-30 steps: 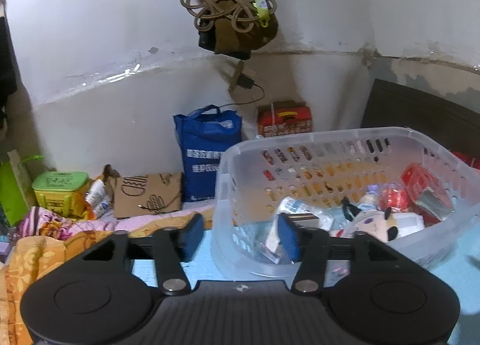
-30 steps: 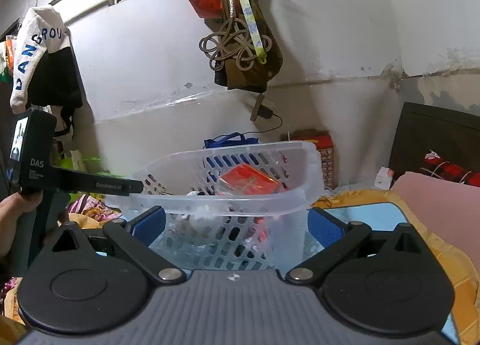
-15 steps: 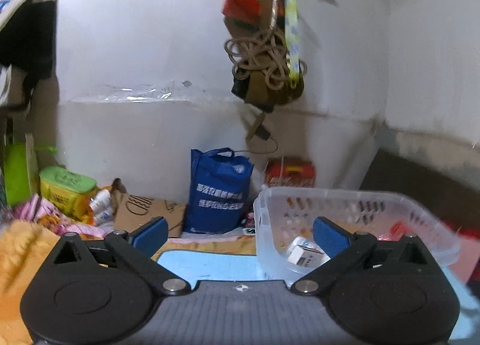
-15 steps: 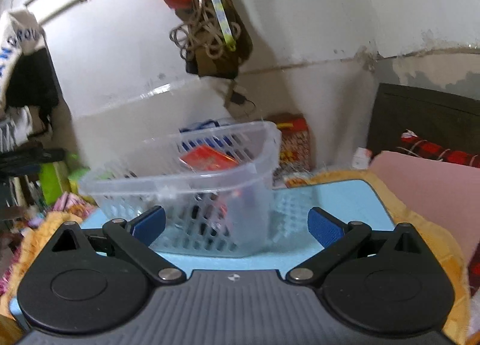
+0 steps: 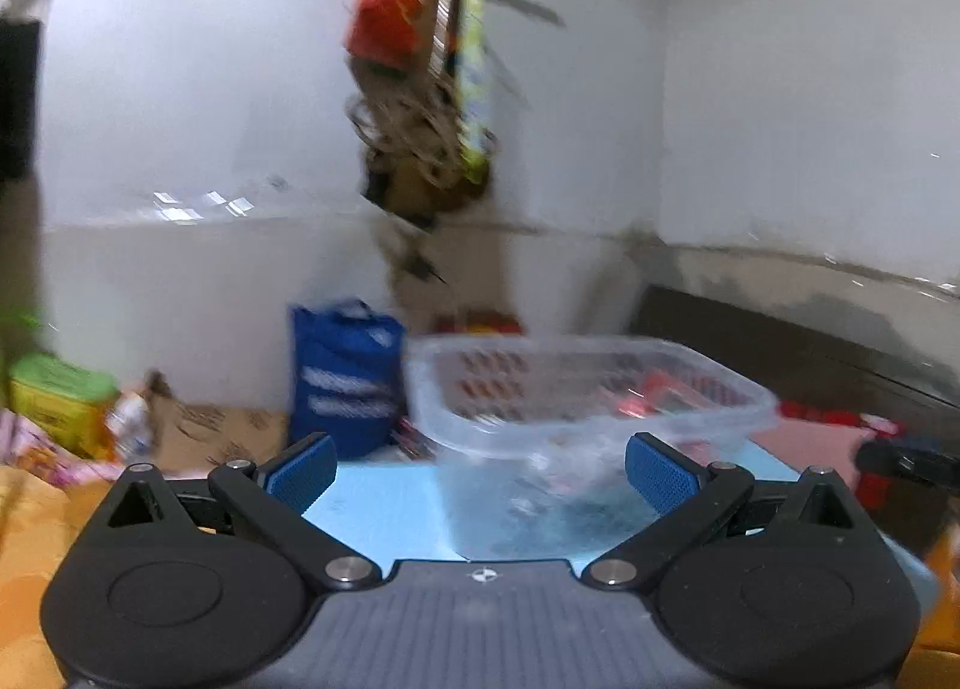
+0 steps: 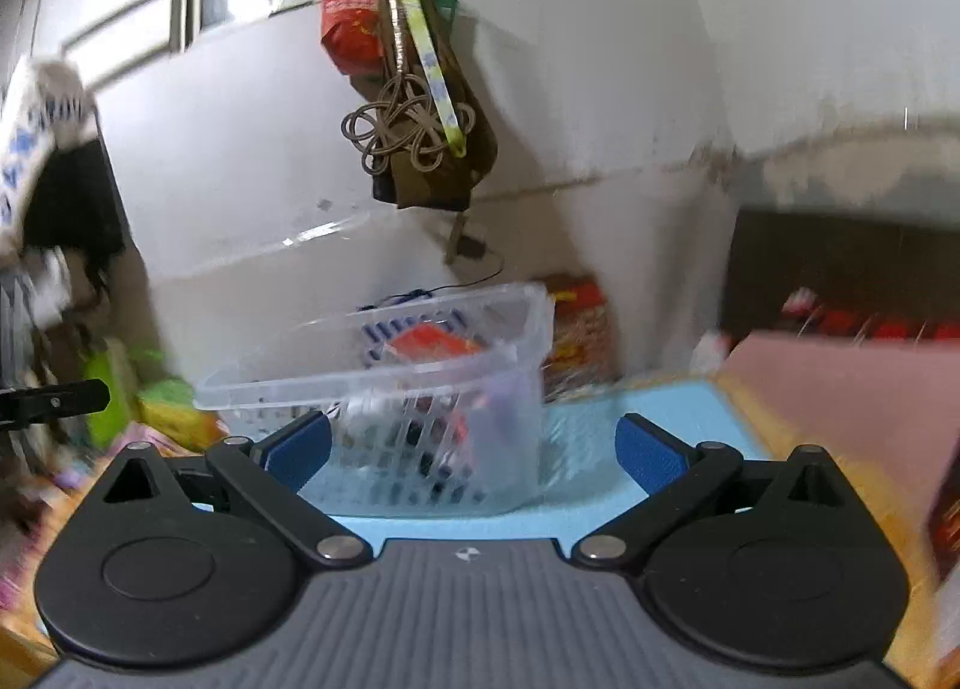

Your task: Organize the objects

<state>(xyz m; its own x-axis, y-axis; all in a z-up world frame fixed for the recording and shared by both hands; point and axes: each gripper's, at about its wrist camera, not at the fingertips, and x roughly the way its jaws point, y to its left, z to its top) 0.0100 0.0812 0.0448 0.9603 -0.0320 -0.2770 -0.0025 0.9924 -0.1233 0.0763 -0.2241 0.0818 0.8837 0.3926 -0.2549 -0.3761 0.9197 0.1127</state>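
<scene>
Left wrist view, blurred throughout. The left gripper (image 5: 480,473) is seen at the bottom of the frame with its blue-padded jaws spread wide; nothing is pressed between the pads. A clear perforated plastic basket (image 5: 576,389) is set on a light blue mat (image 5: 384,509), right of centre, beyond the fingertips and apart from them. Red packets and other small items are made out inside the basket, too smeared to be named. A tall blue shopping bag (image 5: 342,371) is stood against the white wall left of the basket, and a green-lidded yellow tub (image 5: 60,401) is found at the far left edge. A bundle of brown cord and bags (image 5: 432,149) is hung on the wall, upper centre.

Right wrist view, sharper at centre. The right gripper (image 6: 474,449) is likewise held with jaws wide apart and nothing gripped. The same basket (image 6: 420,377) is seen centre frame on the mat (image 6: 588,443), with a red packet (image 6: 432,344) lying high among its contents. A pink flat cushion or mattress (image 6: 840,389) is noted at the right, and a red printed carton (image 6: 579,329) just behind the basket's right end. A black bar, apparently the other gripper, is seen at the left edge.
</scene>
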